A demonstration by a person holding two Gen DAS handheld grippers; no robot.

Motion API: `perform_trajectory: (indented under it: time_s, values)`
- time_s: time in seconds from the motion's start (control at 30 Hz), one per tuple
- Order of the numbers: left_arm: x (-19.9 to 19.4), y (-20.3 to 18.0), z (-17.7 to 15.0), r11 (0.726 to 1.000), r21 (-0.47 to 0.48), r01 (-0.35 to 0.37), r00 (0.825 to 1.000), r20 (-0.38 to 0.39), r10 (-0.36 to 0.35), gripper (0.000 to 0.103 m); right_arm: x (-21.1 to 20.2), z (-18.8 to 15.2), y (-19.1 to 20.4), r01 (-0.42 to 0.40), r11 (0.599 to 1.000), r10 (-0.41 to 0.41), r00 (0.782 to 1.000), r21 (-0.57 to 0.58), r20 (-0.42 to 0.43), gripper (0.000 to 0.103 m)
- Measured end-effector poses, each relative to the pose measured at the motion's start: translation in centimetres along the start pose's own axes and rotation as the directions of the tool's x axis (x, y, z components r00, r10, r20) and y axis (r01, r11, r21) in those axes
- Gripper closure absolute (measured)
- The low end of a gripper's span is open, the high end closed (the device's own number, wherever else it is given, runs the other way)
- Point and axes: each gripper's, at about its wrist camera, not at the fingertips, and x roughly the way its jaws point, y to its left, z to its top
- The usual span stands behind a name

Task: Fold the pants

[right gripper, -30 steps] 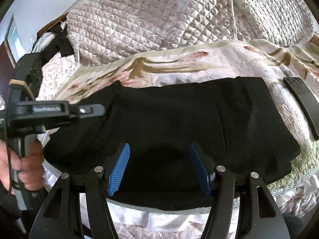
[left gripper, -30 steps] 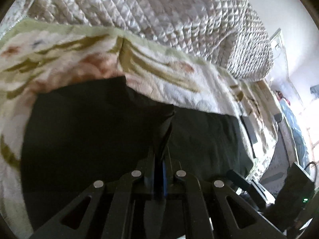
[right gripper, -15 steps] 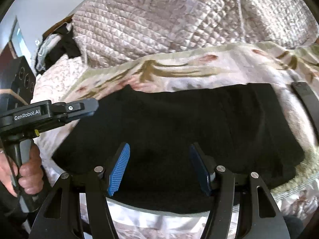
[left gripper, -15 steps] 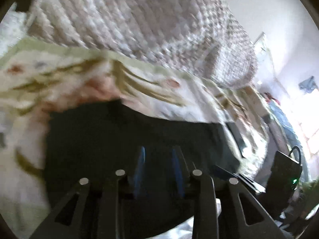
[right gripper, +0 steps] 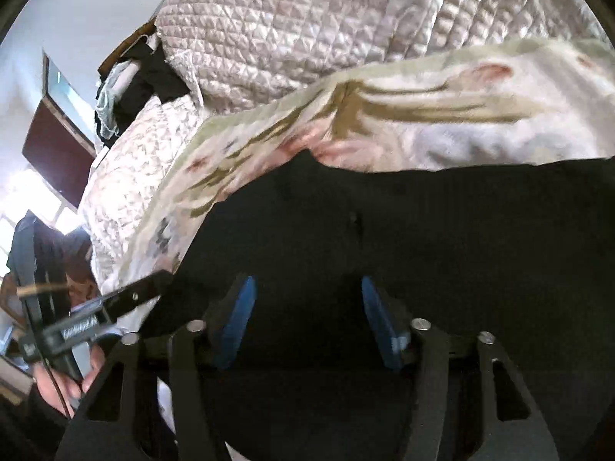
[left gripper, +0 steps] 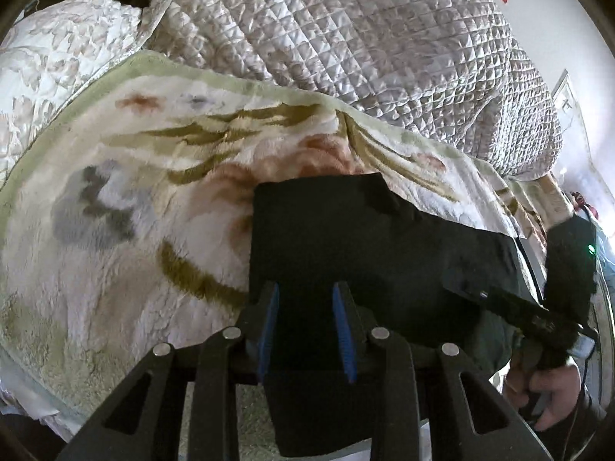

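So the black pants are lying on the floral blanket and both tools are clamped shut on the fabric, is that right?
Not quite. The black pants do lie on the floral blanket, but neither tool is clamped shut. The left wrist view shows the left tool open above the fabric, and the right wrist view shows the right tool open too, wider still.

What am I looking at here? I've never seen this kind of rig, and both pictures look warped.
There is no robot: a person carries a hand-held gripper in each hand, and each has a fisheye camera looking forward along its two blue-padded fingers, hence the warping.

The left camera shows the left hand-held gripper, open, over the black pants, which lie on a floral blanket on a bed. The other tool and the hand holding it appear at the right edge.

The right camera shows the right hand-held gripper, also open, above the same pants. Neither tool holds anything. A quilted cover is piled behind.
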Motion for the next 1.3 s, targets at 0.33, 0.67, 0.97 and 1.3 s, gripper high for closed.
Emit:
perform_trajectory:
  time_s: [0.33, 0.67, 0.97, 1.3]
  values:
    - [-0.3, 0.0, 0.2, 1.0, 0.006, 0.014, 1.0, 0.008, -0.014, 0.072, -0.5, 0.6, 0.3, -0.049, 0.998, 0.05, 0.999, 0.037, -0.023, 0.1]
    - [-0.4, -0.8, -0.9, 0.999, 0.028, 0.036, 0.999, -0.019, -0.036, 0.072, -0.8, 0.6, -2.3, 0.021, 0.995, -0.019, 0.999, 0.095, -0.03, 0.092]
    - [0.9, -2.0, 1.9, 0.997, 0.072, -0.023, 1.0, 0.008, 0.022, 0.072, -2.7, 2.0, 0.0, 0.115, 0.993, -0.114, 0.991, -0.011, 0.065, 0.091]
    - [5.0, -2.9, 3.3, 0.988, 0.134, -0.075, 0.996, -0.032, 0.08, 0.072, 1.7, 3.3, -1.4, 0.209, 0.977, -0.21, 0.978, -0.043, -0.011, 0.09]
